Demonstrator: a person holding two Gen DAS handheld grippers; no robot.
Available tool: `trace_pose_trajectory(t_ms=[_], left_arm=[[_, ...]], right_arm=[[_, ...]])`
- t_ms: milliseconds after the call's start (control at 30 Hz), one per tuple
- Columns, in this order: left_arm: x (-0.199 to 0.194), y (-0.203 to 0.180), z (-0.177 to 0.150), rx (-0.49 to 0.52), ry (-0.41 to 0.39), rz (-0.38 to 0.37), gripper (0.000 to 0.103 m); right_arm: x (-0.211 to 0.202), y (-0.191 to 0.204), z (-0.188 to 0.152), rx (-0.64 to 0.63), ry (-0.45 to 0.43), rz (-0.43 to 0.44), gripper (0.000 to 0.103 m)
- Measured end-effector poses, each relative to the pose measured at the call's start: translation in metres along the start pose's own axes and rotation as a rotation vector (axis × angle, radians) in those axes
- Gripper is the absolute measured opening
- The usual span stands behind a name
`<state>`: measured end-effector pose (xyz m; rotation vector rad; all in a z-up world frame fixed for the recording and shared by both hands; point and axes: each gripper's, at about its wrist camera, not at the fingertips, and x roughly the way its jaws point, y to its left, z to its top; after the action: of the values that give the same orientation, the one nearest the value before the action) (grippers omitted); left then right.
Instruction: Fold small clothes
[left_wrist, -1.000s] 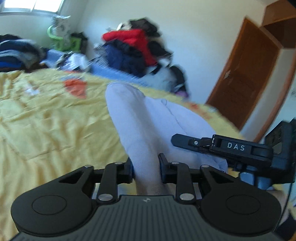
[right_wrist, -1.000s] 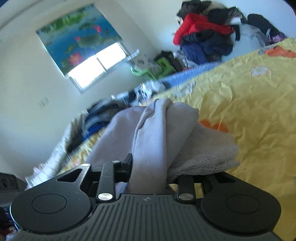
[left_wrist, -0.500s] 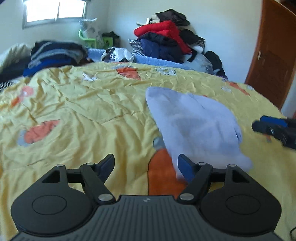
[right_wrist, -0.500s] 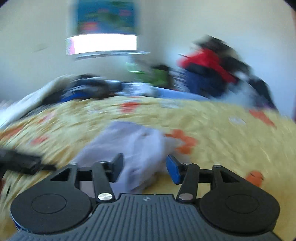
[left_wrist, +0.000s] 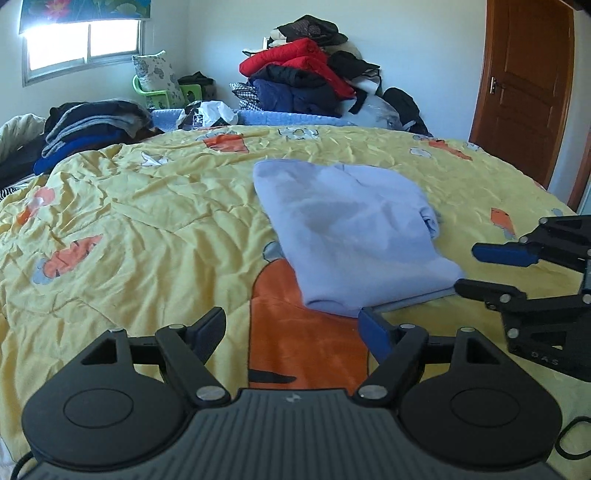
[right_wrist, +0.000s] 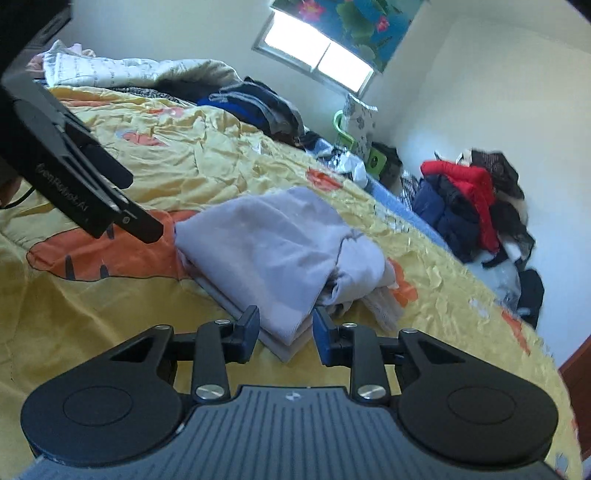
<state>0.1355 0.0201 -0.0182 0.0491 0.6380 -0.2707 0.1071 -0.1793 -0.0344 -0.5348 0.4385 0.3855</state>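
A light lavender garment (left_wrist: 351, 229) lies folded on the yellow bedspread (left_wrist: 147, 229). My left gripper (left_wrist: 291, 325) is open and empty, just in front of the garment's near edge. My right gripper (left_wrist: 476, 267) shows at the right of the left wrist view, open beside the garment's right corner. In the right wrist view the garment (right_wrist: 273, 251) lies as a layered stack, and my right gripper (right_wrist: 284, 332) stands open with the stack's near corner between its fingers, not clamped. The left gripper (right_wrist: 92, 184) shows at the left there.
A pile of red, navy and black clothes (left_wrist: 310, 81) sits at the far wall. Folded dark clothes (left_wrist: 88, 125) lie at the bed's far left. A wooden door (left_wrist: 524, 88) stands at the right. A green chair (left_wrist: 159, 88) stands under the window.
Both grippers held the garment up a second ago. They have let it go and it now lies folded on the bed. Both have opened and drawn back.
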Motion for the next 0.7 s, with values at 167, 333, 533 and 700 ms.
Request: trace_pose_trajectory(t_ms=[167, 333, 533, 700], left_arm=[[0.005, -0.017, -0.004, 0.092, 0.008, 0.045, 0.079], [0.005, -0.022, -0.005, 0.103, 0.011, 0.037, 0.079], [0.005, -0.024, -0.005, 0.105, 0.009, 0.035, 0.079], [0.006, -0.029, -0.003, 0.086, 0.002, 0.022, 0.079]], right_arm=[[0.018, 0.006, -0.001, -0.018, 0.036, -0.012, 0.036], [0.030, 0.014, 0.005, -0.044, 0.077, -0.030, 0.036], [0.030, 0.024, 0.006, -0.083, 0.044, -0.094, 0.040], [0.041, 0.017, 0.015, -0.093, 0.042, -0.091, 0.032]])
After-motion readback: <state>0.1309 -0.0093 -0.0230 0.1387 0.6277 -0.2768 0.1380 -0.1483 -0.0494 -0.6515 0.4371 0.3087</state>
